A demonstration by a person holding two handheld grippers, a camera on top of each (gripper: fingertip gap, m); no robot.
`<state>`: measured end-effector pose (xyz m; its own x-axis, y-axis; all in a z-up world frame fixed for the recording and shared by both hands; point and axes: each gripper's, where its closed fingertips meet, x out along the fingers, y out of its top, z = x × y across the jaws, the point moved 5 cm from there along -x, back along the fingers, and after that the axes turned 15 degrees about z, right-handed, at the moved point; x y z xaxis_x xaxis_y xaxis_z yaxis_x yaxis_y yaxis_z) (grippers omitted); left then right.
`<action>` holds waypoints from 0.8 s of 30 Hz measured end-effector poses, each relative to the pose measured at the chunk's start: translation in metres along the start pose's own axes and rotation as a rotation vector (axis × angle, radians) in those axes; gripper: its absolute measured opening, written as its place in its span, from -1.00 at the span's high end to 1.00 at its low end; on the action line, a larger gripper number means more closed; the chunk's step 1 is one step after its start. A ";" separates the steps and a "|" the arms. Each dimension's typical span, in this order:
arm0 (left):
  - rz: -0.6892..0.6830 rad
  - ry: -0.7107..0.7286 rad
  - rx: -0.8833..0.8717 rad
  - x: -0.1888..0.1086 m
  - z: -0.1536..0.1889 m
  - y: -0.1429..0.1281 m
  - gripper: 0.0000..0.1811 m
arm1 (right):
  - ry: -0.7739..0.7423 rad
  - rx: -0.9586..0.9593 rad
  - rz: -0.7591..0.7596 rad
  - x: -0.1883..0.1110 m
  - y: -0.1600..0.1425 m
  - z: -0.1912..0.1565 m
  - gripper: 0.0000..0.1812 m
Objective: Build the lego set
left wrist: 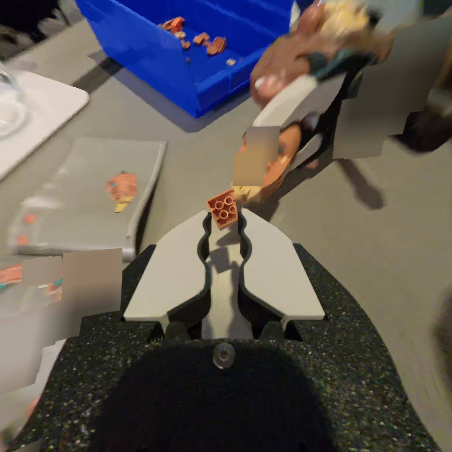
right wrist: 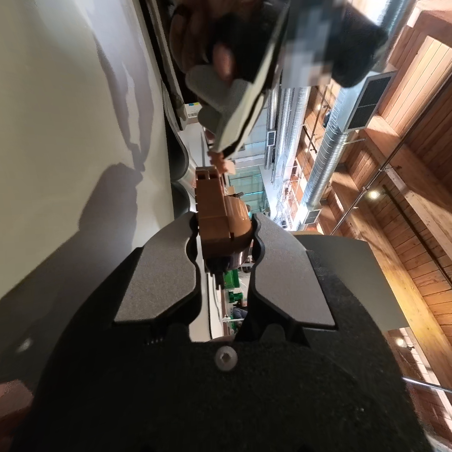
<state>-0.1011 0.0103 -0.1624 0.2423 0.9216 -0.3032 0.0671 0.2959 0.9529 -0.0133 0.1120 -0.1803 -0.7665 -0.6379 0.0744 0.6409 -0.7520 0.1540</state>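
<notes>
My left gripper pinches an orange brick at its tips, underside showing; my right gripper clamps the brown model, brick meeting its far end. No legible writing. Beyond: grey table, booklet, blue bin; timber ceiling

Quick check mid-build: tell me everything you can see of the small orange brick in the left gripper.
The small orange brick is glossy plastic, roughly square, its hollow underside with round tubes facing the camera. It is tilted, pinched at the very tips of the left gripper, held clear above the grey table, where it casts a shadow. In the right wrist view its studded edge shows almost against the end of the brown assembly in the right gripper; whether they touch is unclear.
</notes>
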 end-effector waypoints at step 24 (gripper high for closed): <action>-0.126 0.141 0.584 0.018 0.008 -0.041 0.75 | 0.169 0.062 -0.011 0.002 0.000 -0.023 0.54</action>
<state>-0.0918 0.0133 -0.2068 0.0700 0.9246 -0.3743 0.6161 0.2550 0.7452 -0.0141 0.1069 -0.2024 -0.7524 -0.6521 -0.0934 0.6243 -0.7511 0.2148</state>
